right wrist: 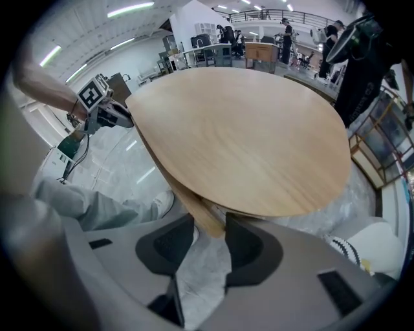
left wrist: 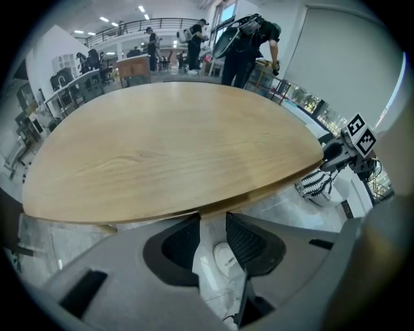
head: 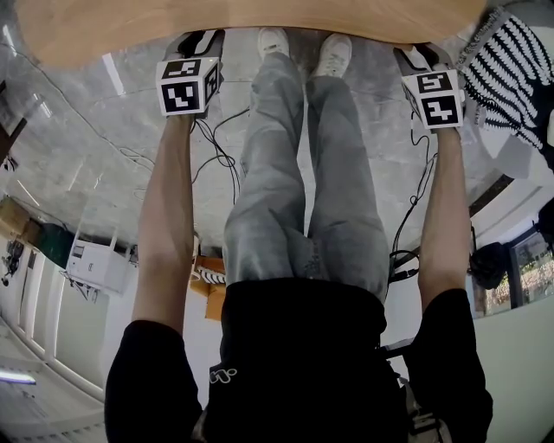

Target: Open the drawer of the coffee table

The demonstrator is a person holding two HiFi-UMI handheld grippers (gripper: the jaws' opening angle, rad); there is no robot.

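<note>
The coffee table [head: 260,17] has a rounded light wood top, with a thin wooden drawer front [right wrist: 184,191] running under its near edge. The person stands against that edge, and both grippers point down at it. My left gripper [left wrist: 213,223] is open; the drawer front's strip [left wrist: 259,192] passes just past its fingertips, and floor and a shoe show through the gap. My right gripper [right wrist: 210,229] is open too, with the drawer front's end between its pads and a thin gap on the left side. In the head view the tips of the left gripper [head: 197,39] and right gripper [head: 421,56] are hidden under the table edge.
The person's legs and white shoes [head: 333,54] stand between the two grippers. Cables [head: 221,156] trail over the marble floor. A black-and-white striped cushion [head: 511,69] lies to the right of the table. People and desks [left wrist: 246,45] are far behind the table.
</note>
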